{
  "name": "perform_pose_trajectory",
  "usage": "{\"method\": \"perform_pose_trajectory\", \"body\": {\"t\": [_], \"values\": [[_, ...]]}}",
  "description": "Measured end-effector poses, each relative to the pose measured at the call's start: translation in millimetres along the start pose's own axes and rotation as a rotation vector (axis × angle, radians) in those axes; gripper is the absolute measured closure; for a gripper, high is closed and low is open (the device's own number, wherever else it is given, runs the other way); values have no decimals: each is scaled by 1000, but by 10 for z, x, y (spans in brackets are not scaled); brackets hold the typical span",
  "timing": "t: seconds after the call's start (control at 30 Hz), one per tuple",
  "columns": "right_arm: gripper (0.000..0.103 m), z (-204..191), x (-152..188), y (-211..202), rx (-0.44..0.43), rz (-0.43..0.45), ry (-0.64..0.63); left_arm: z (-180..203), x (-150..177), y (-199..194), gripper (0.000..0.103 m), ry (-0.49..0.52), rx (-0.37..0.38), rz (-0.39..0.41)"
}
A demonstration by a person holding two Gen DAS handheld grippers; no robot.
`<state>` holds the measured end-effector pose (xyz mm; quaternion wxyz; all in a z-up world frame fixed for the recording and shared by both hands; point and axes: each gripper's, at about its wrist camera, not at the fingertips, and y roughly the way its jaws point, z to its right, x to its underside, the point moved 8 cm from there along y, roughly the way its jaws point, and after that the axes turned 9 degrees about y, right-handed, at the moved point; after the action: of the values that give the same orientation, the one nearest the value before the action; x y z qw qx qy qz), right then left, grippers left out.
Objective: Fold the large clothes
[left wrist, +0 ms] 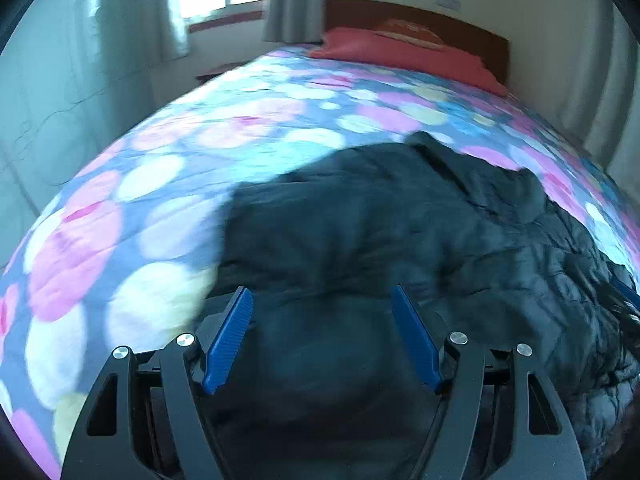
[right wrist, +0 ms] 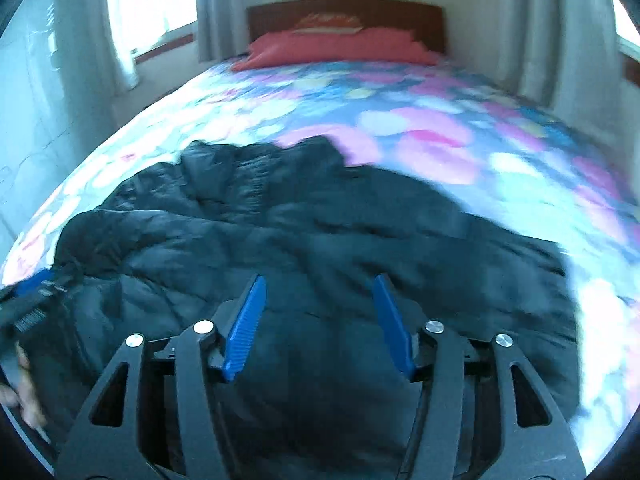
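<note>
**Dark puffer jacket spread on the bed, both grippers hanging over it with nothing in them**

The big dark quilted jacket is lying across the near end of the bed, on top of that pink-and-blue spotted cover. It's bunched and wrinkly, more so toward its far edge, so I'd call it laid out rather than neatly folded. A bed makes sense for this: a garment that size needs a wide, soft surface to be spread and flipped on.

The left hand-held gripper sits just above the near part of the jacket, its blue pads spread well apart with only fabric showing behind the gap. Nothing is pinched. The right hand-held gripper is much the same over its own side, fingers parted a little less widely, and again no cloth caught between them (the pads look clean on both sides). At the left edge of the right wrist view you can just spot the other gripper's blue tip and a few fingers of the person's hand, so the two tools are working side by side along the same near edge.

My guess is they're positioned one per side so each can take a corner or hem and carry it across evenly. How far along the folding is, I can't tell; both views are pretty motion-blurred.

The red pillow up at the headboard is well clear of everything.
</note>
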<state>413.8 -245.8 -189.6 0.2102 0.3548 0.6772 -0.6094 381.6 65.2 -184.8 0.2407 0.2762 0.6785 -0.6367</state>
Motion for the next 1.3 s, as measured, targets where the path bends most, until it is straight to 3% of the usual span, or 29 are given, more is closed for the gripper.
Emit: {"method": "perform_pose_trajectory", "body": {"t": [0.1,0.2,0.37,0.5,0.63,0.8,1.1,1.3], "values": [[47,399,166,-16,78,-36,41,-155,144,63,32,-28,-9,-30],[46,523,367,201,66,-113,58,-110,228,200,32,-11,-15,-63],[46,471,413,251,109,-103,25,-103,275,268,31,-6,-22,-75],[46,484,370,115,87,-86,45,-113,262,169,31,9,-27,-76],[35,604,373,-274,74,-44,79,-193,337,-139,30,24,-27,-56],[35,893,614,-762,96,-29,93,-477,682,-584,30,-30,-15,-53],[25,1628,1333,-1566,158,-37,203,-925,1488,-1351,24,-132,-8,-49],[24,1899,1788,-1827,162,-68,259,-1016,1898,-1625,21,-195,21,-71]]}}
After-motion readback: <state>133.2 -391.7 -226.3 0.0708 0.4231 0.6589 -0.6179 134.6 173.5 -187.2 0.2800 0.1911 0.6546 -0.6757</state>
